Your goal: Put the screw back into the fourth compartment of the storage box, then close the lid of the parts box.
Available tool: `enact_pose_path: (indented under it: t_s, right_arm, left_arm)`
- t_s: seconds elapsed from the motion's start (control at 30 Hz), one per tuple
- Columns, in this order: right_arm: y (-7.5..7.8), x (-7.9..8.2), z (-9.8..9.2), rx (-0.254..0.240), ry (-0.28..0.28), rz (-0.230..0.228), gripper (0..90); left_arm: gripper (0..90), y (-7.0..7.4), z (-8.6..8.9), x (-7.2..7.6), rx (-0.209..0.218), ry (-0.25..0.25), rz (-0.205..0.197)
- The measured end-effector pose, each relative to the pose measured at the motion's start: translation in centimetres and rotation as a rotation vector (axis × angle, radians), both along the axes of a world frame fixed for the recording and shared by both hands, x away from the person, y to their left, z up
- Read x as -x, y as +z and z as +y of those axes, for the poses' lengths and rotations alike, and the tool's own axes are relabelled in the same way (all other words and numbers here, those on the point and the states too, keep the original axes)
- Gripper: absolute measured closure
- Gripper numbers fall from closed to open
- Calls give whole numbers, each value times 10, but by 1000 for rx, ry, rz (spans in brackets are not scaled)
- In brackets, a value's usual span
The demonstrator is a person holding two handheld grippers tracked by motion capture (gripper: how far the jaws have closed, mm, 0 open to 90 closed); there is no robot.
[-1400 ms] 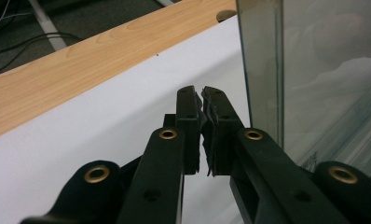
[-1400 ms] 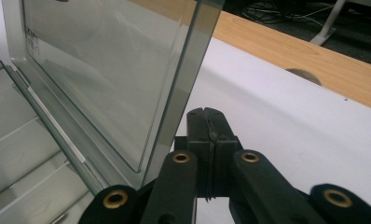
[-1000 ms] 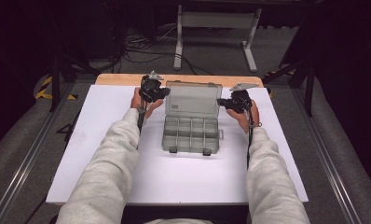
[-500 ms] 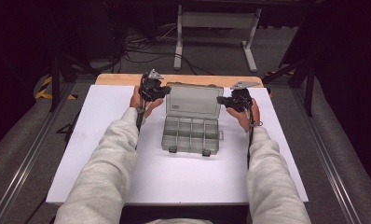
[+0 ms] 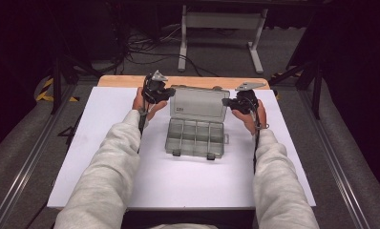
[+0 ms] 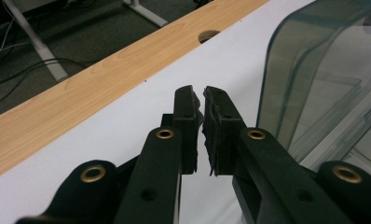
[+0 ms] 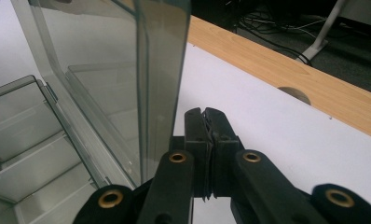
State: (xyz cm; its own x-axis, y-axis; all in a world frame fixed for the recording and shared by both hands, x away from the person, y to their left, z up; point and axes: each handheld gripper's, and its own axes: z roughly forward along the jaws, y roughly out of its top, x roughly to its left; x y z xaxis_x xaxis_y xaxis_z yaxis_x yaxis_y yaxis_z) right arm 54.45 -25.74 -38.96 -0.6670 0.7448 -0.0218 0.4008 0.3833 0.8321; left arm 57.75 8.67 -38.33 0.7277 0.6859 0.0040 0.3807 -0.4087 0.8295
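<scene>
- High view: your left claw (image 5: 165,91) sits at the left end of the box's (image 5: 196,138) raised lid (image 5: 199,104), and your right claw (image 5: 230,102) sits at the lid's right end. The box lies open in the middle of the white desk (image 5: 83,143), tray toward you, lid standing at the far side.
- Left gripper view: your left claw (image 6: 203,105) is all but clenched, a thin slit between its pads, and nothing in it. The clear lid (image 6: 314,79) stands just beside the claw, on its right. A wooden strip (image 6: 81,93) runs along the desk's (image 6: 127,135) far edge.
- Right gripper view: your right claw (image 7: 205,122) is clenched, pads pressed together, empty. The lid (image 7: 160,70) rises edge-on just beside it, on the left, and the tray's (image 7: 30,158) compartments lie lower left.
</scene>
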Motion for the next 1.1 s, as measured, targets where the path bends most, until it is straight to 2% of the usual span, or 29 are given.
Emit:
enact_pose_path:
  t_s: [0.57, 0.73, 0.83, 1.1]
  right_arm:
    - [7, 9, 5, 26, -25, 14, 882]
    - [9, 14, 5, 16, -28, 10, 880]
    - [9, 18, 5, 16, -22, 7, 880]
    - [9, 23, 6, -4, -15, 3, 883]
  left_arm:
    - [831, 8, 4, 13, -19, -38, -18]
    - [827, 11, 6, 17, -32, -66, -23]
    - [827, 10, 7, 22, -23, -72, -29]
    - [827, 11, 9, 28, -38, -82, -37]
